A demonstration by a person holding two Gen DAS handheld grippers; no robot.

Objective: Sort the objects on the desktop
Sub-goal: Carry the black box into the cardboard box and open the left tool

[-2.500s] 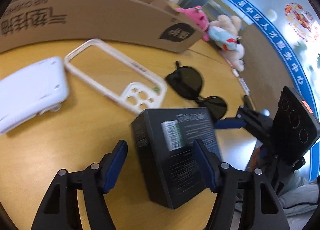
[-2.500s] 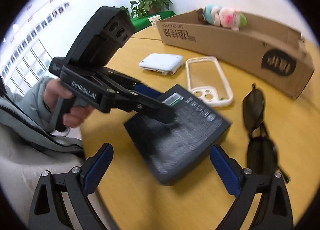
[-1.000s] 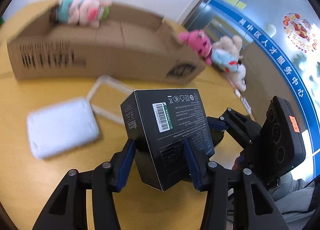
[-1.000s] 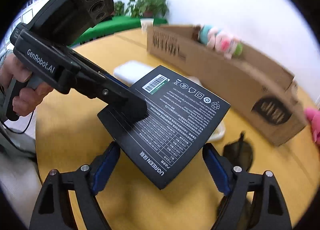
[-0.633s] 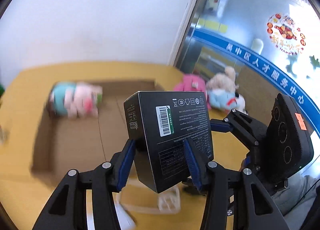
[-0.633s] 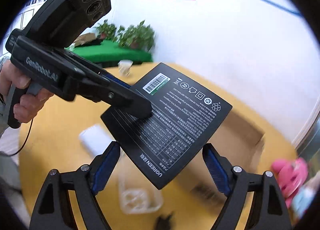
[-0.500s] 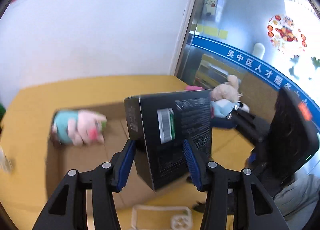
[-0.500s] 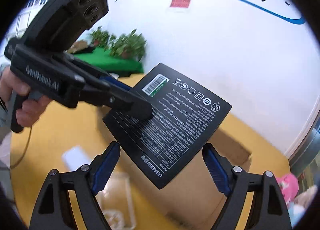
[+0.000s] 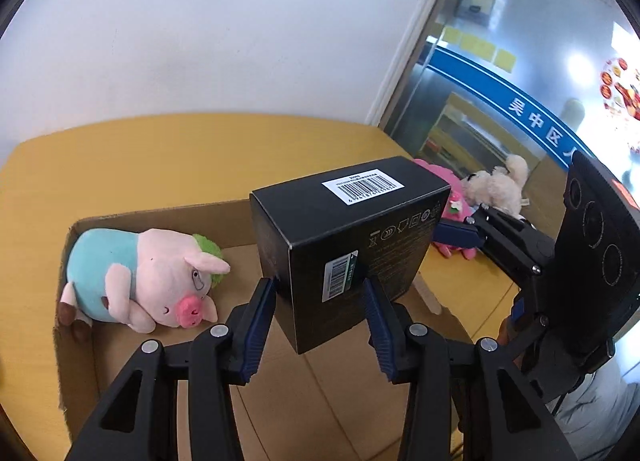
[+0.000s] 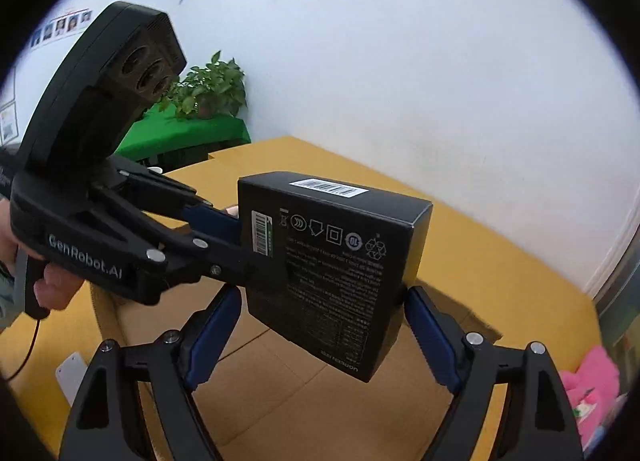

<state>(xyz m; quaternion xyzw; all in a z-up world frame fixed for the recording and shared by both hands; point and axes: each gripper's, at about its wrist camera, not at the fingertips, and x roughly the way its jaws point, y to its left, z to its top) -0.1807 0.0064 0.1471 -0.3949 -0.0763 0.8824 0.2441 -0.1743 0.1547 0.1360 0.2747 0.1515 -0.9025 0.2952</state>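
Over the open cardboard box on the yellow table, both tools are carrying the black carton clear of every surface, tipped with its barcoded end uppermost. Beneath it the plush pig is lying at the left end of the cardboard box, leaving bare floor under and to the right of the load. Stiff, flat-sided and sharp-cornered, the carton is likely handling as a rigid block of modest weight, though its smooth printed faces look slippery, so opposing flat walls near the middle are the sensible hold. The right gripper is clamping its wide span, pads on opposite edges. The left gripper, jaws having just been closing, is pinching its narrow thickness at the lower corner.
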